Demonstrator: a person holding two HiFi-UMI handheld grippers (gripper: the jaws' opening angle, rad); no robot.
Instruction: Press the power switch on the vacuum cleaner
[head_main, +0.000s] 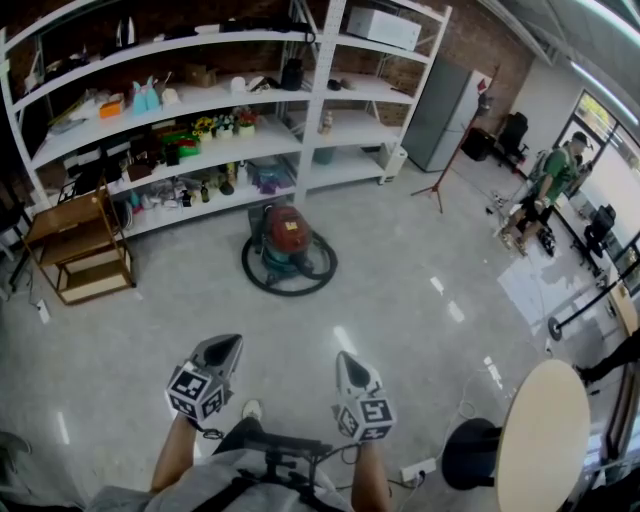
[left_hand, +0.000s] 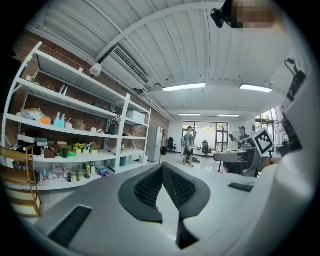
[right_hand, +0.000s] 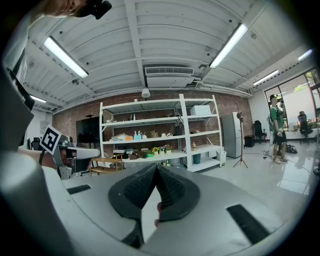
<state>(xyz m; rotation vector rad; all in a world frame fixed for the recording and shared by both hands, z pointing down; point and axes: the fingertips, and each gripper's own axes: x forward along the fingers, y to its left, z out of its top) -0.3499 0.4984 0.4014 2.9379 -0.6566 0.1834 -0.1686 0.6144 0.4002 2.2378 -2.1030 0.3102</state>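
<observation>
The vacuum cleaner, with a red top, a green body and a black hose coiled round it, stands on the grey floor in front of the shelves. Its switch is too small to make out. Both grippers are held low near the person's body, well short of the vacuum and pointing toward it. My left gripper has its jaws closed tip to tip with nothing between them. My right gripper is also shut and empty. Neither gripper view shows the vacuum; the gripper bodies hide the floor ahead.
White shelving full of small items lines the back wall. A wooden step stool stands at the left and a grey cabinet and a tripod at the right. Near me are a round table and a black stool. A person stands far right.
</observation>
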